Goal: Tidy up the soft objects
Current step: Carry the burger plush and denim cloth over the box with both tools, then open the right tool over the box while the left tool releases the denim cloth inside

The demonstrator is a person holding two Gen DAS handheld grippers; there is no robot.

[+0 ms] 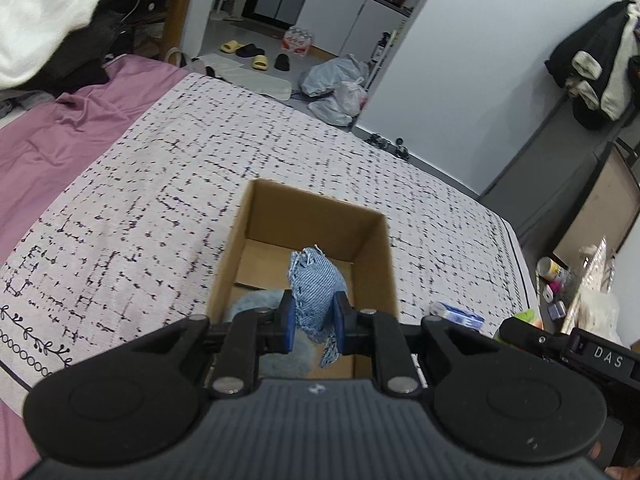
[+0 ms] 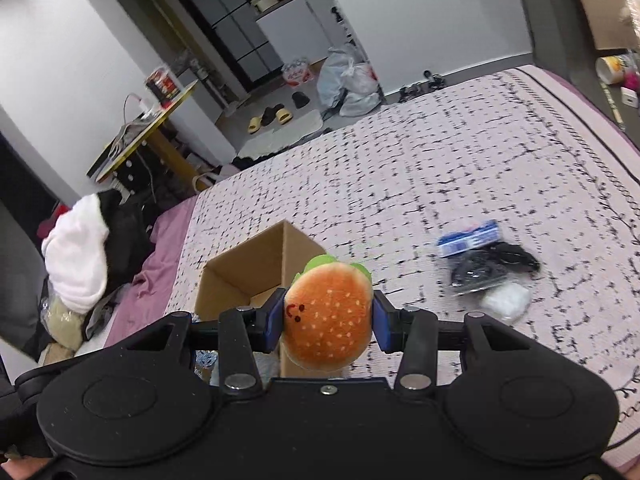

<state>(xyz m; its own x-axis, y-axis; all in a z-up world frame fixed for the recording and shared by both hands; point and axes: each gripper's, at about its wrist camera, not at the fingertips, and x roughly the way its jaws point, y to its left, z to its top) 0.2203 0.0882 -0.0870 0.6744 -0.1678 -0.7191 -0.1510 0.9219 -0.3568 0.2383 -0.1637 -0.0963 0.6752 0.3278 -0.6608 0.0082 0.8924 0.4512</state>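
- Patterned white bedspread (image 1: 160,184) covers a bed, with a purple sheet (image 1: 60,128) at its edge and an open cardboard box (image 1: 372,264) standing on top.
- Left gripper (image 1: 313,320) is clamped on a blue denim scrap (image 1: 316,284), held over the open box.
- Only the left view looks into the box: a pale blue fuzzy item (image 1: 256,304) lies on its floor.
- Right gripper (image 2: 328,316) squeezes a plush burger (image 2: 328,316), just beside the box's near corner (image 2: 288,248).
- Only the right view shows a blurred bag of dark items (image 2: 488,264) on the spread, well apart from the box.
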